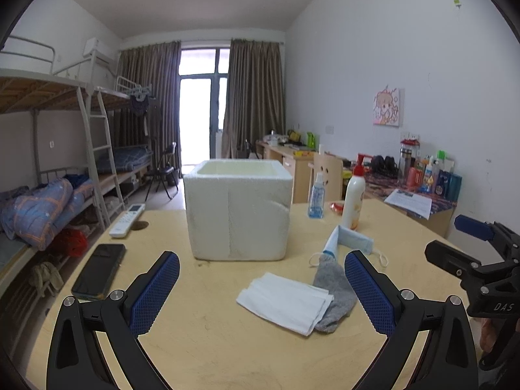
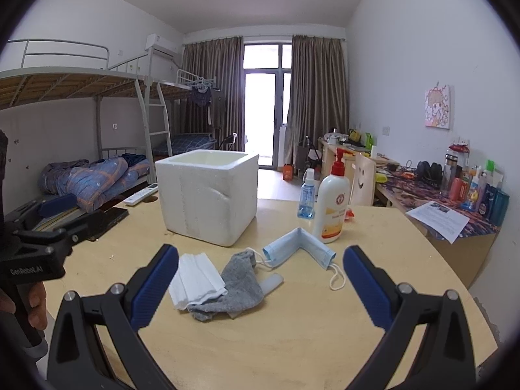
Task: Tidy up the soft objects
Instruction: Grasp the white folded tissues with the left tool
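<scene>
A white foam box (image 1: 239,208) (image 2: 208,195) stands open-topped on the wooden table (image 1: 211,341). In front of it lie a folded white cloth (image 1: 286,302) (image 2: 195,279), a grey sock (image 1: 334,292) (image 2: 237,282) partly under the cloth, and a bent light-blue face mask (image 1: 351,242) (image 2: 299,243). My left gripper (image 1: 261,289) hovers open above the cloth and sock, holding nothing. My right gripper (image 2: 260,284) is open too, framing the sock and mask from above. Each gripper shows at the edge of the other's view.
A black phone (image 1: 99,271) and a white remote (image 1: 126,220) lie at the table's left. A lotion pump bottle (image 2: 331,208) and a small blue spray bottle (image 2: 306,198) stand right of the box. A cluttered desk (image 2: 438,201) runs along the right wall, bunk beds along the left.
</scene>
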Demonstrator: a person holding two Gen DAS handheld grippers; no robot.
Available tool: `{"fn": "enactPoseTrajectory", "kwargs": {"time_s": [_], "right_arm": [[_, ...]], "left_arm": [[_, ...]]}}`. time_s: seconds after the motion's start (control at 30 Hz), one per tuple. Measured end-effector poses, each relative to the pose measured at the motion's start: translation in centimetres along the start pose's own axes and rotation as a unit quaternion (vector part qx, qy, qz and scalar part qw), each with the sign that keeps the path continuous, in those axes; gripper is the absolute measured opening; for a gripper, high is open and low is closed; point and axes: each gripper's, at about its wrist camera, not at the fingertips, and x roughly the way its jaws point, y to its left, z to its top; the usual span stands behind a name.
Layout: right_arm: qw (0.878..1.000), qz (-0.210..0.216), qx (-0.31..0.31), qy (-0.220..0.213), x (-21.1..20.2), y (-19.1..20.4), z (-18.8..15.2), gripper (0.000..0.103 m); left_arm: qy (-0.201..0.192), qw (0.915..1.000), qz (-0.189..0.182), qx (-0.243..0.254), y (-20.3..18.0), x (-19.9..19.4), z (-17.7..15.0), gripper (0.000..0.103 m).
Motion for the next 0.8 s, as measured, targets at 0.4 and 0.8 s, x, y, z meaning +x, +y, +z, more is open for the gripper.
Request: {"fn": "enactPoseTrajectory", "kwargs": {"time_s": [0.4, 0.8], "right_arm": [[0.999, 0.002, -0.002, 0.042, 2.8, -0.3, -0.9, 0.102], [0.996, 0.004, 0.011, 0.090, 5.8, -1.7, -1.9, 0.102]], "left_arm": [[0.079, 0.9967, -0.015, -0.005, -0.3, 4.4, -1.1, 0.102], [0.163, 0.9866, -0.010, -0.011, -0.4, 9.8, -2.3, 0.102]]}}
